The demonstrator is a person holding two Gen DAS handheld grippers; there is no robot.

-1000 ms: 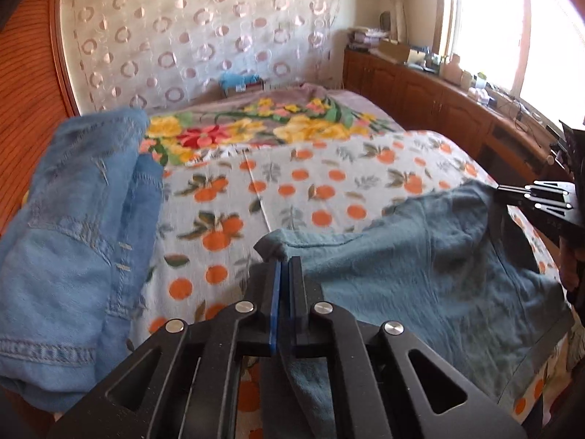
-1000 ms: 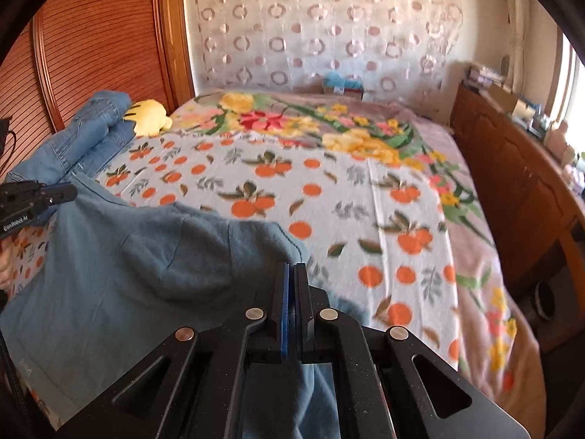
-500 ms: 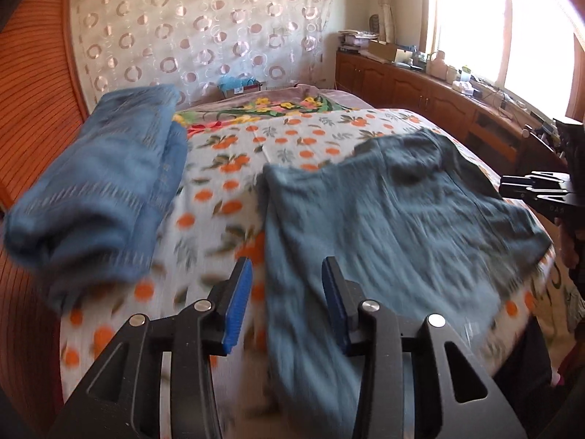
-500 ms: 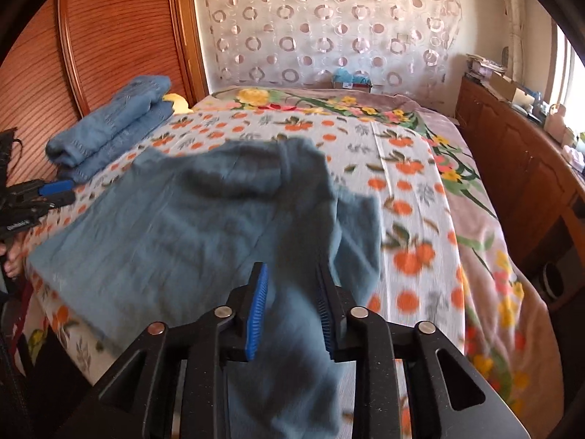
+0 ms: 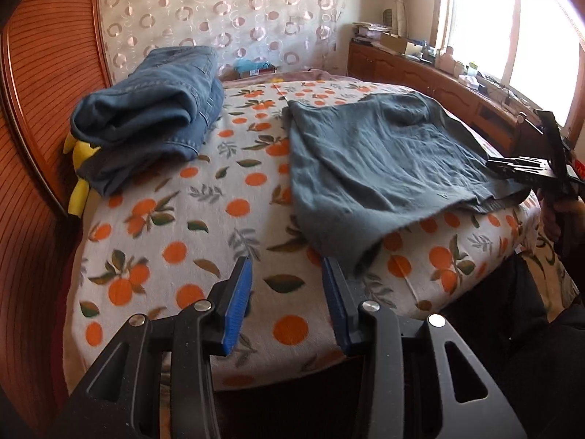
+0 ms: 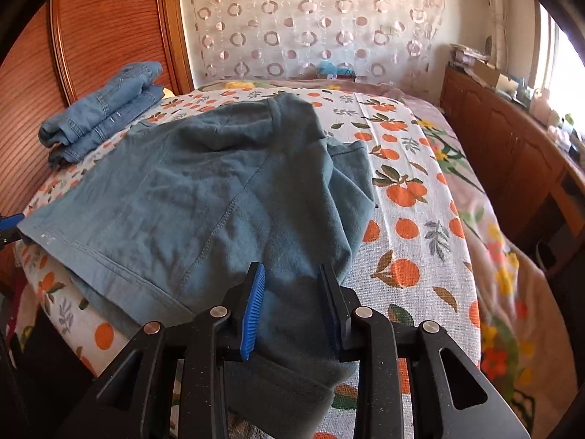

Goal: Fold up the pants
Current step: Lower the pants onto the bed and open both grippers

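Note:
Teal-blue pants [image 5: 384, 161] lie spread on the orange-print bedspread [image 5: 164, 226], folded over, with one corner hanging over the near edge. They also show in the right wrist view [image 6: 219, 190]. My left gripper [image 5: 287, 289] is open and empty, just left of the pants' near corner. My right gripper [image 6: 292, 292] is open above the pants' near right end, with cloth lying between and under its jaws. The right gripper also appears at the right in the left wrist view [image 5: 530, 168].
A stack of folded blue jeans [image 5: 153, 109] sits at the far left by the wooden headboard [image 5: 33, 146], on a yellow plush toy [image 5: 78, 168]. A wooden cabinet [image 6: 512, 146] runs along the right side of the bed. A patterned curtain [image 6: 310, 18] hangs behind.
Both grippers were shut on the pants a second ago, then opened and let go. The pants now lie flat on the bed, and both grippers have pulled back toward the near edge.

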